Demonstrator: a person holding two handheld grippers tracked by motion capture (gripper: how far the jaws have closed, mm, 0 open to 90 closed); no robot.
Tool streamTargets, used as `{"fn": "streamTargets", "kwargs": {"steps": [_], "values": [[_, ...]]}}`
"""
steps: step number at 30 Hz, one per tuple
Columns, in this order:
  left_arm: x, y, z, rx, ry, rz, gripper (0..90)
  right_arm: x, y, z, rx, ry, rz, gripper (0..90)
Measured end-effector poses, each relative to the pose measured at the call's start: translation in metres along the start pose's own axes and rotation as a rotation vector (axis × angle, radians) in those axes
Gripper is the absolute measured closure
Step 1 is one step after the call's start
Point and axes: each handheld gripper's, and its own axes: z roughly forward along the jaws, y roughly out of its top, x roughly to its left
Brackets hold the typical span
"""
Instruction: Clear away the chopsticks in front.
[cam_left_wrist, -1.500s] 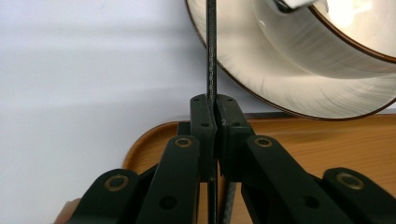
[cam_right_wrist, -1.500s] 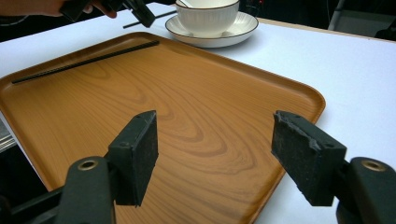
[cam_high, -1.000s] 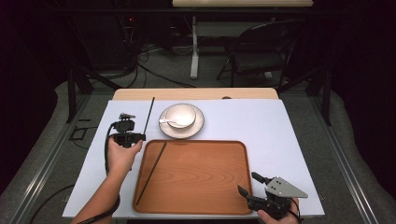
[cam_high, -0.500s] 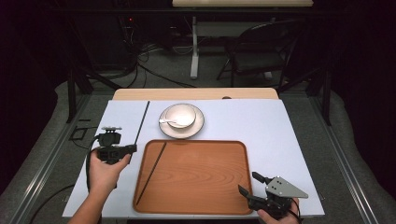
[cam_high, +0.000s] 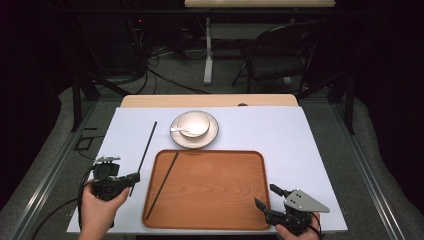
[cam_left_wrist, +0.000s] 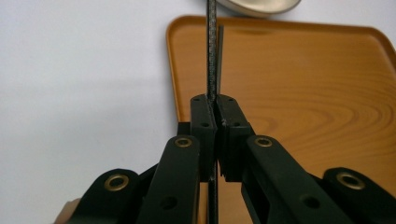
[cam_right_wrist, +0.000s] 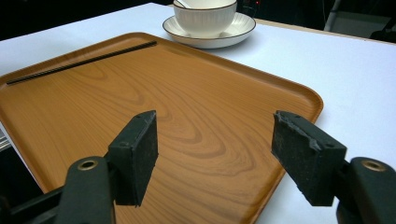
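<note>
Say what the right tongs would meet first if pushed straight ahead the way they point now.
Probably the wooden tray: the open right tongs sit at its near corner, aimed across its bare wood. Farther along that line lies the chopstick by the far rim, though height above the tray is hard to judge.
</note>
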Motion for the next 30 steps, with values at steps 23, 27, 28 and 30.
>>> {"fn": "streamTargets", "kwargs": {"steps": [23,27,28,30], "values": [[-0.007,-0.036,0.047,0.183,-0.002,0.038,86.8,-0.001,0.000,0.000,0.003,0.003,0.002,31.7],[-0.006,-0.036,0.052,0.205,0.002,0.041,86.8,0.000,0.000,0.000,0.003,0.003,0.000,31.7],[-0.006,-0.036,0.054,0.209,0.006,0.044,86.8,0.000,0.000,0.000,0.001,0.004,0.001,31.7],[-0.004,-0.036,0.056,0.212,0.006,0.039,86.8,-0.001,0.000,0.000,0.002,0.004,-0.001,31.7]]}}
